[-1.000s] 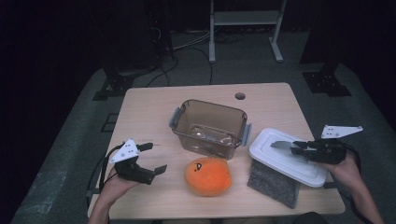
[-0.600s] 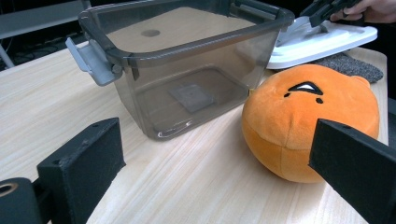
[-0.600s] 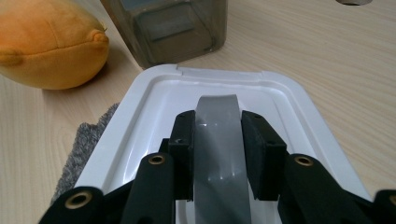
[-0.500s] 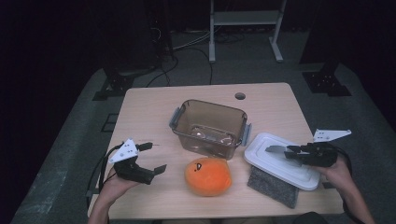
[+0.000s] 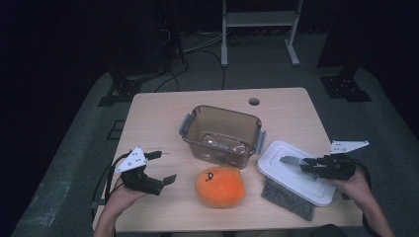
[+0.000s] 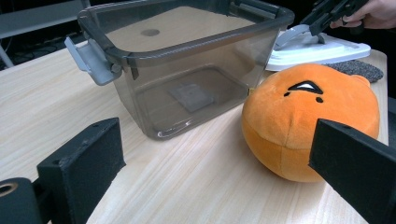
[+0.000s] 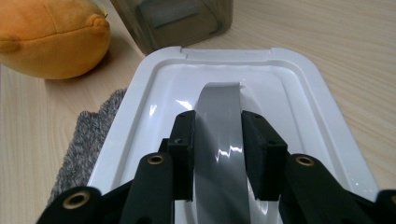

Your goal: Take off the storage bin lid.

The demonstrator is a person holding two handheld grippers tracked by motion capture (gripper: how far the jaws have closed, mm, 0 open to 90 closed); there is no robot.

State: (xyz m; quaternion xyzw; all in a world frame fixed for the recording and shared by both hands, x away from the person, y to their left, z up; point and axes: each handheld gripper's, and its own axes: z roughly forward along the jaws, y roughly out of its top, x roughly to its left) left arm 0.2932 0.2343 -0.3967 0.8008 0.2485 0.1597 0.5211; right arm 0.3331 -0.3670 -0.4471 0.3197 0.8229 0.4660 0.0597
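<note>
Change since earlier frame: right gripper [image 5: 302,167] has shifted inward over the lid, from the lid's right edge toward its middle; left gripper [image 5: 159,167] unchanged in place.
Right gripper: jaws narrowed on either side of the grey handle [image 7: 222,126] of the white lid [image 5: 276,170]; pads [image 7: 185,140] close against the handle's two edges, gripping it.
Right hand [image 5: 356,186]: holds the gripper at the table's right edge.
White lid: lies flat, near corner resting on a grey felt pad [image 5: 286,198]; just right of the box.
Left gripper, state: jaws spread wide, holding nothing; raised just above the table [image 5: 153,118] at its near left.
Left gripper, aim: in the left gripper view the jaws frame the orange plush toy [image 6: 308,121] and the box behind it.
Orange plush toy: on the table's near middle, face up, just in front of the box, near the lid, touching neither gripper.
Clear brown box [image 5: 222,134]: upright, open, centre of the table; grey latches on both ends; interior bare apart from a label on the floor.
</note>
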